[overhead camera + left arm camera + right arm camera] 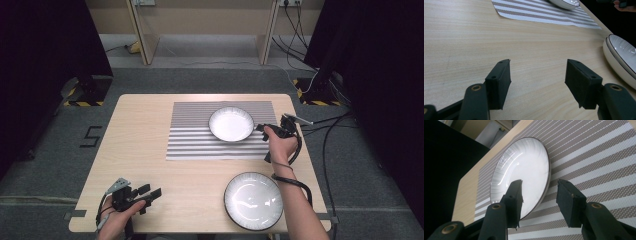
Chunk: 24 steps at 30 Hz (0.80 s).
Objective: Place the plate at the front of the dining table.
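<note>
A white plate (pixel 231 124) with a dark rim sits on the right part of a grey-striped placemat (pixel 190 140) at the table's middle. My right gripper (pixel 260 128) hovers at that plate's right edge, open; in the right gripper view the plate (pixel 524 172) lies on the placemat (pixel 594 157), its rim in line with the gap of my right gripper (pixel 540 181), and no pad presses it. A second white plate (pixel 253 200) rests on bare wood at the front right. My left gripper (pixel 151 191) is low at the front left, open and holding nothing (pixel 538 62), with the second plate (pixel 621 57) to its right.
The wooden table (pixel 145 130) has bare wood left of the placemat and along its front. Dark curtains and stands flank it on both sides. Cables (pixel 325 125) run over the floor past the right edge. A wooden frame stands behind the table.
</note>
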{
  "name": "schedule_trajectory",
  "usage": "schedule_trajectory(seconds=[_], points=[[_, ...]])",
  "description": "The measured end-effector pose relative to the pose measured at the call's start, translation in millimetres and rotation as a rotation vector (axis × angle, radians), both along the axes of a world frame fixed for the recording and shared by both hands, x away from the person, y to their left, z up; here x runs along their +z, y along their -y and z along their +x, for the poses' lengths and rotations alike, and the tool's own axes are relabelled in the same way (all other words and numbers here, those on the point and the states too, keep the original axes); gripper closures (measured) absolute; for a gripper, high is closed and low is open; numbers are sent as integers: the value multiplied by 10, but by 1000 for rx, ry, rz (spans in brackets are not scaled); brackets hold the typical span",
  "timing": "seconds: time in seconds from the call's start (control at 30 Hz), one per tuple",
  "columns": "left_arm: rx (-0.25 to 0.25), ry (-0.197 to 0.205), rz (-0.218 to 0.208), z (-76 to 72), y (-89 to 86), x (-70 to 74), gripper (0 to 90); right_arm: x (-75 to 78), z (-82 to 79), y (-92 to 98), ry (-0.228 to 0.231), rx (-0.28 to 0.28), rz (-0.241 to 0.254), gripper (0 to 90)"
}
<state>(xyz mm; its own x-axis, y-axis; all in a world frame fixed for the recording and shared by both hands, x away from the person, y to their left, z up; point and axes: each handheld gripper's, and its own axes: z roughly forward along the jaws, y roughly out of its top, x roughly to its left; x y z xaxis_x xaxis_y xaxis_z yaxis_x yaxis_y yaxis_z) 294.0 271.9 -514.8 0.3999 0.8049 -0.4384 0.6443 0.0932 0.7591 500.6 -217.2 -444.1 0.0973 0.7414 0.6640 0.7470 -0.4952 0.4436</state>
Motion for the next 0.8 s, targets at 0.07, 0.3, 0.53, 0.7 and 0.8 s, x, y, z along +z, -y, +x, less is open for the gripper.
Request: schedule_trajectory(seconds=[0.07, 0.3, 0.53, 0.7, 0.8], points=[[-2, -1, 1, 0, 2, -1, 367, -2, -25, 0, 4, 6, -4, 556], [-3, -4, 0, -6, 17, -5, 367, 1, -102, -13, 11, 22, 1, 555], [-6, -6, 2, -9, 25, -14, 367, -10, -203, 19, 20, 25, -17, 555], [-11, -7, 1, -12, 46, -18, 367, -18, -270, 46, 26, 29, -21, 553], [-11, -7, 3, -13, 42, -20, 367, -42, -331, 83, 25, 30, -21, 552]])
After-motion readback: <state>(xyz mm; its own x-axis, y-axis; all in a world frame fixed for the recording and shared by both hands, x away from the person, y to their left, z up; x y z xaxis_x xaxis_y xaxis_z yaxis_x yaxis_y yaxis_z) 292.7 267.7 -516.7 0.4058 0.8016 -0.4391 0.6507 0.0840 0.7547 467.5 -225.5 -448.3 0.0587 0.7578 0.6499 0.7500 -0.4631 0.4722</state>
